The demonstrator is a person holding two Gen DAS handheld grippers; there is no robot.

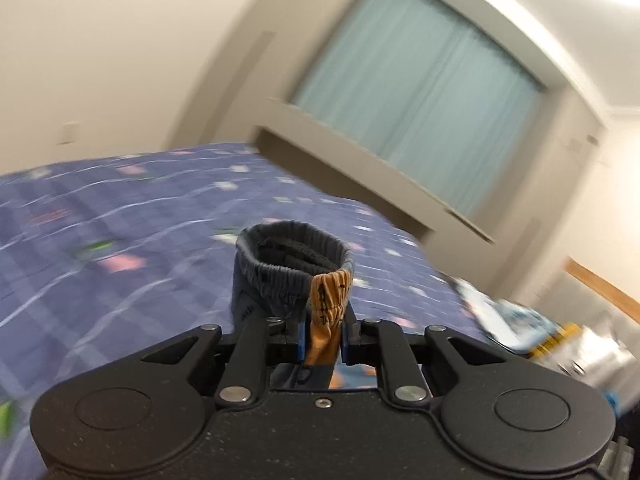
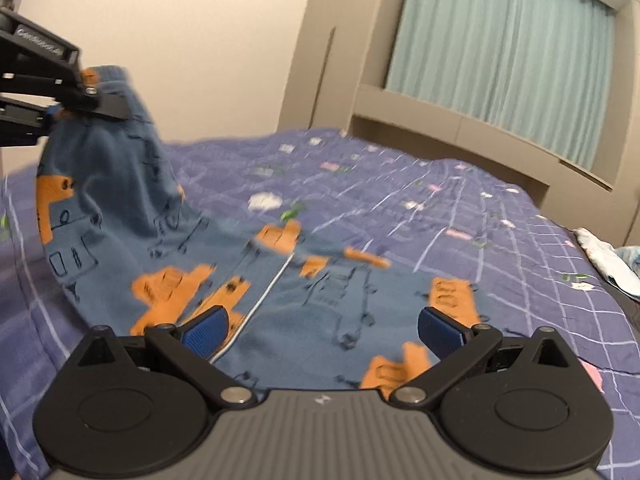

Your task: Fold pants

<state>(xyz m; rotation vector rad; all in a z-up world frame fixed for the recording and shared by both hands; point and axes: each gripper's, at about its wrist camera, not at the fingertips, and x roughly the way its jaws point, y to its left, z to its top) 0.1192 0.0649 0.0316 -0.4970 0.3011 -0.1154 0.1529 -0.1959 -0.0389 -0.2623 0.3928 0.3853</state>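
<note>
The pants point(image 2: 320, 300) are blue with orange vehicle prints and lie spread on the bed, with a white drawstring point(image 2: 264, 292) across them. My left gripper point(image 1: 323, 336) is shut on the elastic waistband point(image 1: 292, 272), which bunches up in a ring between the pads. In the right wrist view the left gripper point(image 2: 80, 108) is at the upper left and holds that end of the pants lifted off the bed. My right gripper point(image 2: 322, 320) hovers just above the flat part of the pants. Its blue pads point(image 2: 206, 330) stand wide apart with nothing pinched between them.
A purple-blue checked quilt point(image 2: 480, 216) covers the bed. Behind it runs a beige ledge point(image 2: 460, 124) under a window with a teal curtain point(image 2: 500, 48). White cloth and packets point(image 1: 520, 328) lie at the bed's right edge.
</note>
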